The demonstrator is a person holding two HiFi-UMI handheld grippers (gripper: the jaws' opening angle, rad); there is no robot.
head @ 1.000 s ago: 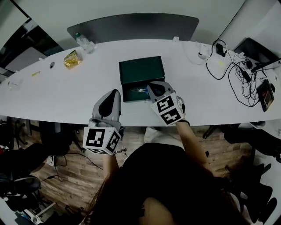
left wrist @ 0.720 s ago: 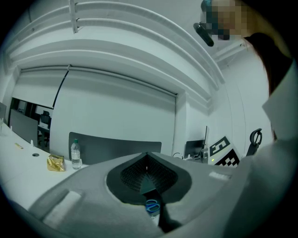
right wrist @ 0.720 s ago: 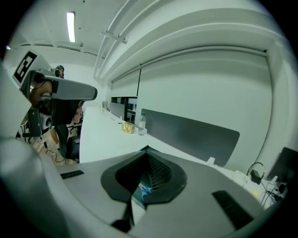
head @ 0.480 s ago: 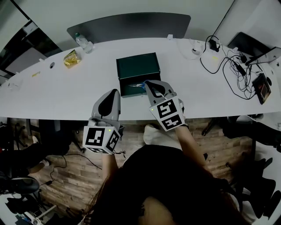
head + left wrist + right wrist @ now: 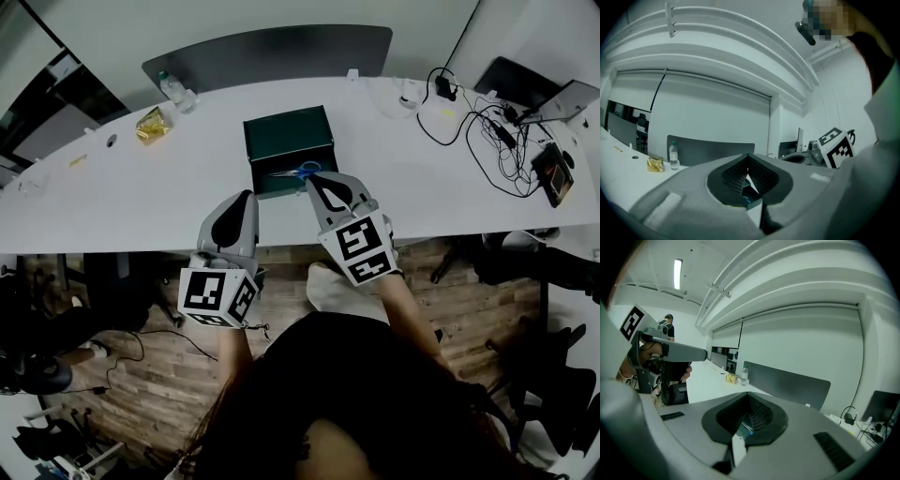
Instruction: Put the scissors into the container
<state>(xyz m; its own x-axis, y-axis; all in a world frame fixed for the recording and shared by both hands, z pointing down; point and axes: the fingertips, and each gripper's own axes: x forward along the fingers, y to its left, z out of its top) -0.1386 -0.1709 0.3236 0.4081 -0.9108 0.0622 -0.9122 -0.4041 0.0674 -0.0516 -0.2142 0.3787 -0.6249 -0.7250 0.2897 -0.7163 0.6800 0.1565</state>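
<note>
on the table the open container has the scissors lying in its near half. the right gripper sits at their blue handle, jaws together; whether it pinches the handle is unclear. the left gripper hangs short of the container, jaws together, empty. best move: lift straight off without dragging the scissors out. one container, two grippers, one pair of scissors.

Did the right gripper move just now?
Yes. The right gripper, jaws shut, pulled back from the green container toward the near edge of the table.
</note>
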